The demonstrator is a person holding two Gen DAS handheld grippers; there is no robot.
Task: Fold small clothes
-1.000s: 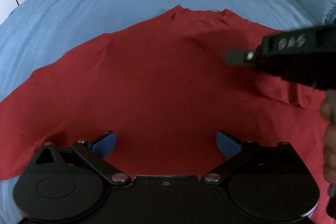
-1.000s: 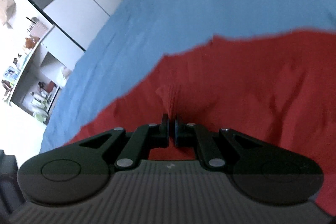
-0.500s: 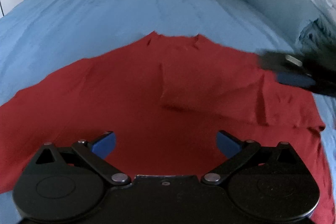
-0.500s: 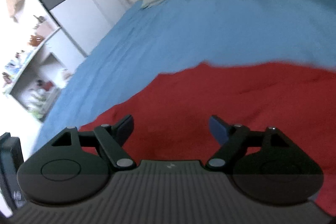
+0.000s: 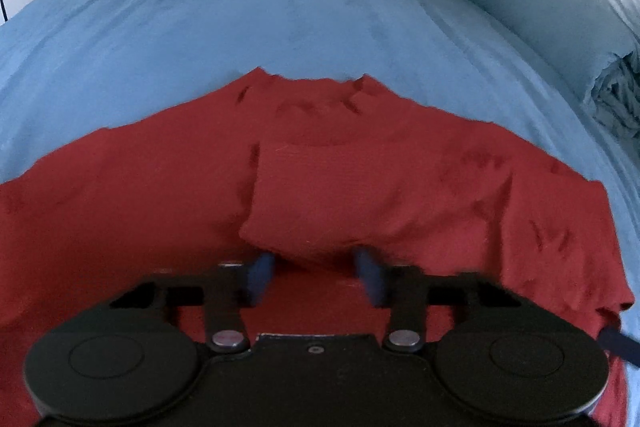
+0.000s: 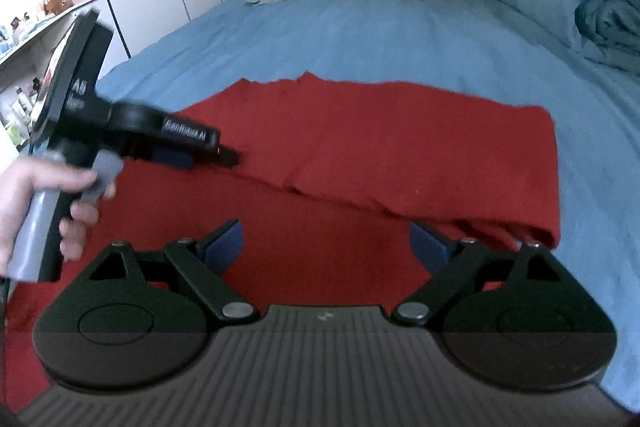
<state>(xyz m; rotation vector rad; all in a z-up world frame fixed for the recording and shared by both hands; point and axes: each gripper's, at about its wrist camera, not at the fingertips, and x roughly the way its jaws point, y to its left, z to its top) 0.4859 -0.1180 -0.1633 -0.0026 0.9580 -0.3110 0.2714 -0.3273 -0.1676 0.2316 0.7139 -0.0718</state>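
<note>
L tool (image 5: 316, 279): jaws part-open, set astride near edge of folded flap (image 5: 360, 195), nothing gripped yet. R tool (image 6: 326, 247): spread wide, empty, held above red garment (image 6: 360, 131) w/ flap edge just ahead. Garment laid flat on blue bed (image 5: 280, 7), R side already turned inward.

Judged step: flap corner to be pinched by L tool. Both layers to be caught, jaws kept low, cloth lifted little, so fold line is kept straight.
</note>
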